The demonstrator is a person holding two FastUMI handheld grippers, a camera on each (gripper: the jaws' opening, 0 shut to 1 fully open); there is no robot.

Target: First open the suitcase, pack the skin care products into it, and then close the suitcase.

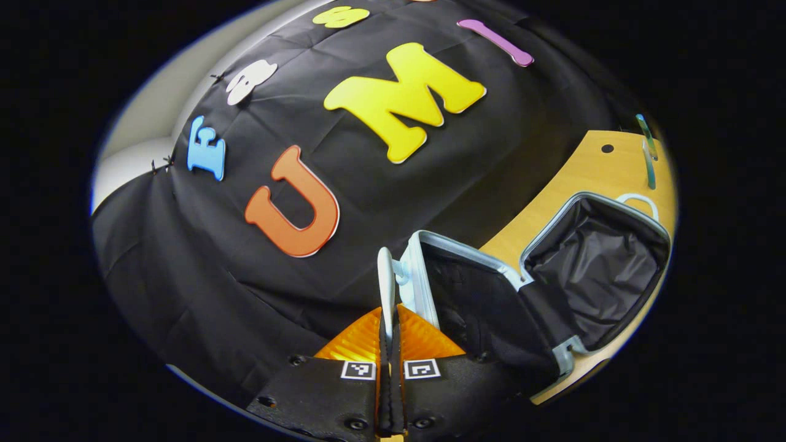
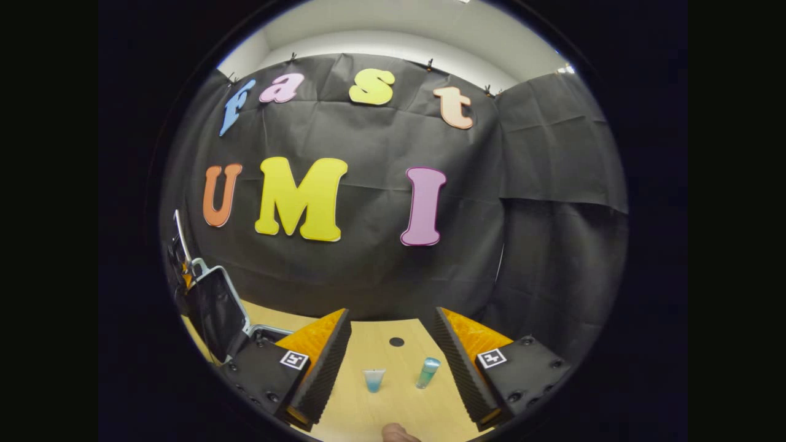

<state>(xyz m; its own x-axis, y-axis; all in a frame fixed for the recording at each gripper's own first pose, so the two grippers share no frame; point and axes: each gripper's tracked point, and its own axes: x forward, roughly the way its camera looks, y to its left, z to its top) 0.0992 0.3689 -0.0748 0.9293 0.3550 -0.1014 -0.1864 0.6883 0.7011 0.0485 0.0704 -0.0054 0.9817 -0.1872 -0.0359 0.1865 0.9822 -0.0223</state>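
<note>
Holding the suitcase open on the wooden table, the left gripper has its jaws pressed together on the pale handle at the lid's edge, the dark lining exposed. To the right, the right gripper hovers with jaws spread wide over two skin care products: a small tube and a teal bottle, standing near each other. Opening looks done; packing comes next, calling for a descent onto one item.
</note>
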